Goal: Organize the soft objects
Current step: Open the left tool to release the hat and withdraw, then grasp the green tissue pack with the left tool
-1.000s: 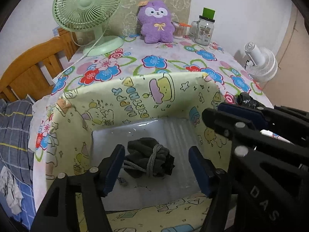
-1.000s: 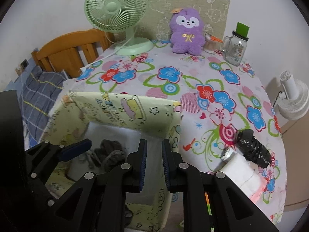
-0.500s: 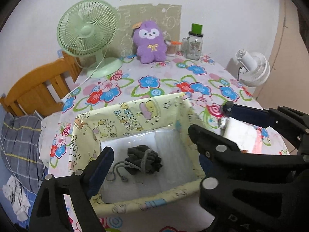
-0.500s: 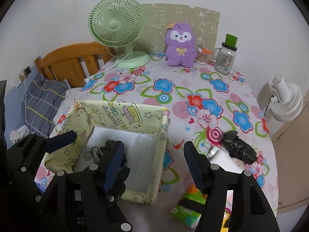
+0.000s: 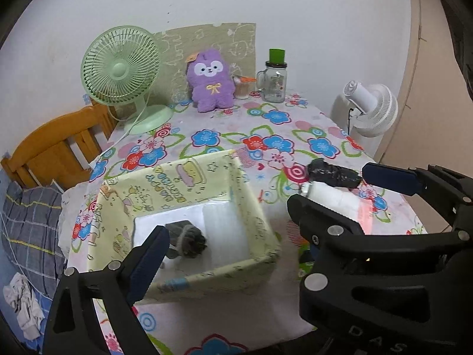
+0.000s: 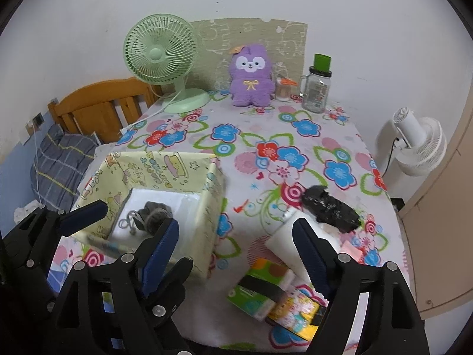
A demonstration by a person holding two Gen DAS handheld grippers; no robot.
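In the box [image 6: 207,195], a dark pouch [image 6: 155,211]; both claws gape, apparently empty.

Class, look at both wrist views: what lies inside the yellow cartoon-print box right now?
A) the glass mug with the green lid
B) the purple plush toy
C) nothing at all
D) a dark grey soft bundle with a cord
D: the dark grey bundle rests on the white floor of the yellow box; the purple plush sits far back by the wall.
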